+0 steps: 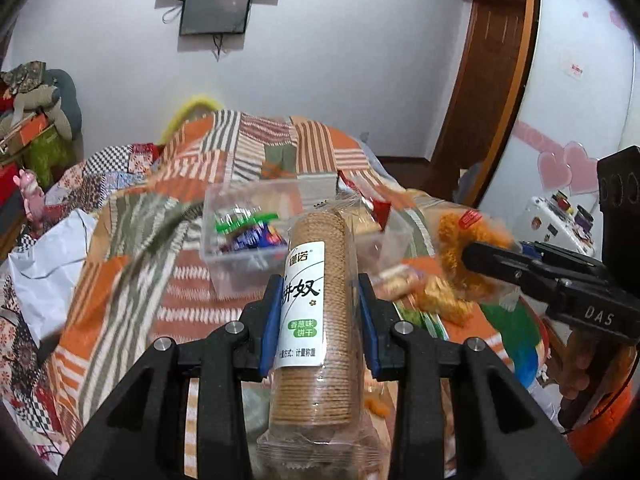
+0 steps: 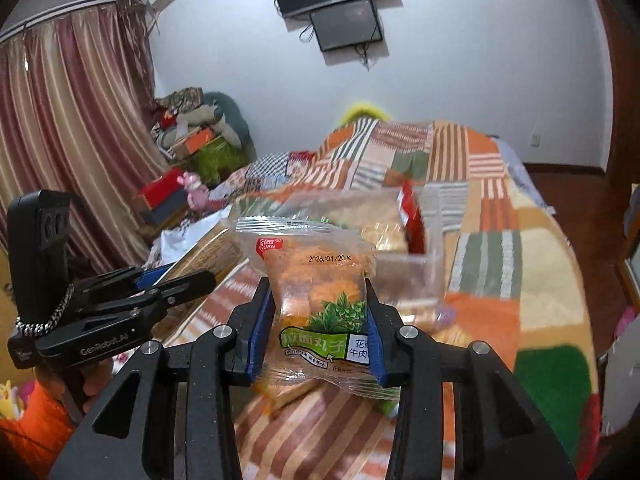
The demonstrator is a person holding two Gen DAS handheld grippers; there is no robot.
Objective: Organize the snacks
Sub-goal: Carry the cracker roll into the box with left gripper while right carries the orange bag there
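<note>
in the left wrist view, the left gripper (image 1: 320, 312) is clenched on a clear-wrapped sleeve of round biscuits (image 1: 318, 320) with a white label; the blue pads press its two sides and the sleeve runs lengthwise out along the fingers, lifted above the patchwork bedspread (image 1: 132, 280). beyond its far end a clear plastic box (image 1: 248, 256) sits on the bedspread, holding small blue and green wrapped snacks. to the right the right gripper (image 1: 480, 258) reaches in, grasping an orange snack packet (image 1: 460, 240). loose small packets (image 1: 420, 288) lie on the bedspread just below it.

in the right wrist view, the right gripper (image 2: 320, 320) grasps that orange snack packet (image 2: 320, 300), upright between the blue pads, with a green label and a printed date. a clear plastic box (image 2: 400, 252) sits just behind it, blurred. the left gripper (image 2: 188, 280) shows at the left edge, holding the sleeve of biscuits (image 2: 212, 252).
</note>
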